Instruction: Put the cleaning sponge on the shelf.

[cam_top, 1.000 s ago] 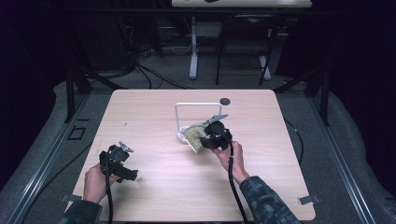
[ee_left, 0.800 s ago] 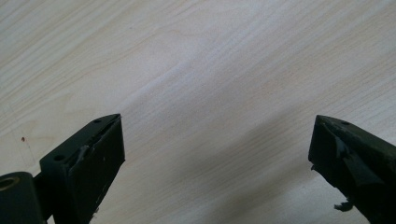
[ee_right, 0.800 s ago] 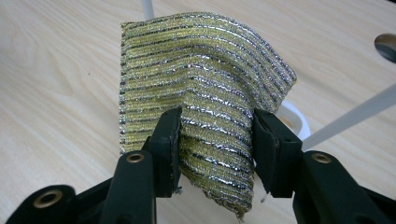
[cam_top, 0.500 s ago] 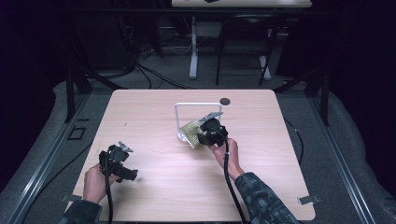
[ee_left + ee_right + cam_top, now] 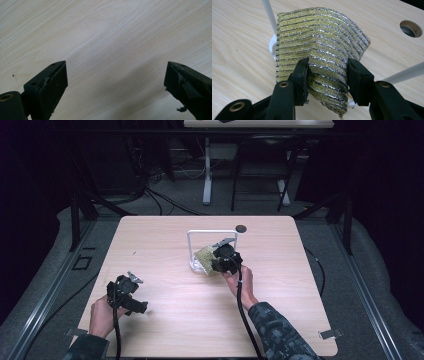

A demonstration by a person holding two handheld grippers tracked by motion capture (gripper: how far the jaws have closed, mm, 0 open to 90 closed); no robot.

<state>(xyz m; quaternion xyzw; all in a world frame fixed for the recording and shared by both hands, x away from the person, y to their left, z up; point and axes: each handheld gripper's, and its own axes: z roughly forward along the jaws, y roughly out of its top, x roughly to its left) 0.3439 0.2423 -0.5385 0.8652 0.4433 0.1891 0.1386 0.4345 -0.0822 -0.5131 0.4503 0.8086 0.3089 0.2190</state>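
Observation:
A yellow cloth with silver stripes (image 5: pixel 322 42) hangs folded between the jaws of my right gripper (image 5: pixel 328 67), which is shut on it. In the high view the cloth (image 5: pixel 204 257) is held just over the table beside the base of a white wire rack (image 5: pixel 212 232), and my right gripper (image 5: pixel 220 262) points toward that rack. One rack pole (image 5: pixel 269 15) stands right behind the cloth. My left gripper (image 5: pixel 135 304) sits low at the table's front left, open. Its jaws have just been closing a little, and bare wood shows between them (image 5: pixel 116 75).
A round cable hole (image 5: pixel 241 228) lies in the light wooden table (image 5: pixel 300 310) just behind the rack, and is also seen as a hole (image 5: pixel 410 28) to the right of the cloth. Black cables trail from both grippers toward the front edge.
My right gripper has carried the cloth slightly up and left, closer to the rack. The left hand has stayed where it was.

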